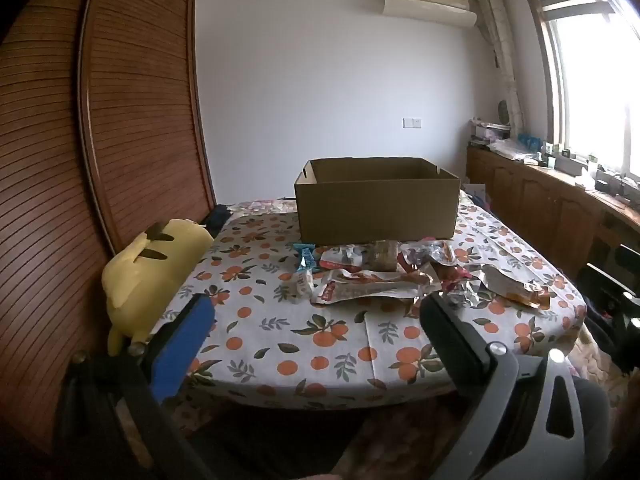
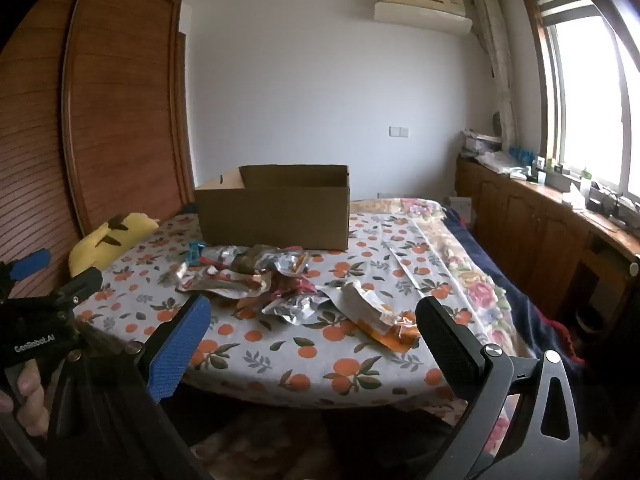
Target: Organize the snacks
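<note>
A heap of foil and paper snack packets (image 1: pixel 380 276) (image 2: pixel 276 284) lies in the middle of the orange-print tablecloth (image 1: pixel 312 340) (image 2: pixel 304 352). Behind it stands an open brown cardboard box (image 1: pixel 376 208) (image 2: pixel 276 216). A small teal packet (image 1: pixel 306 258) (image 2: pixel 196 252) lies at the heap's left edge. An orange and white packet (image 2: pixel 380 316) lies nearest the front right. My left gripper (image 1: pixel 316 312) hovers open at the table's near edge, short of the heap, nothing between its fingers. My right gripper (image 2: pixel 312 316) is open too and holds nothing. The left gripper (image 2: pixel 60 276) also shows in the right wrist view, held by a hand (image 2: pixel 28 396).
A yellow plush toy (image 1: pixel 152 272) (image 2: pixel 108 240) lies at the table's left edge against a wooden slatted wardrobe (image 1: pixel 120 120). A low wooden cabinet (image 2: pixel 552 232) with clutter runs under the window on the right. Dark bedding (image 2: pixel 500 248) lies right of the table.
</note>
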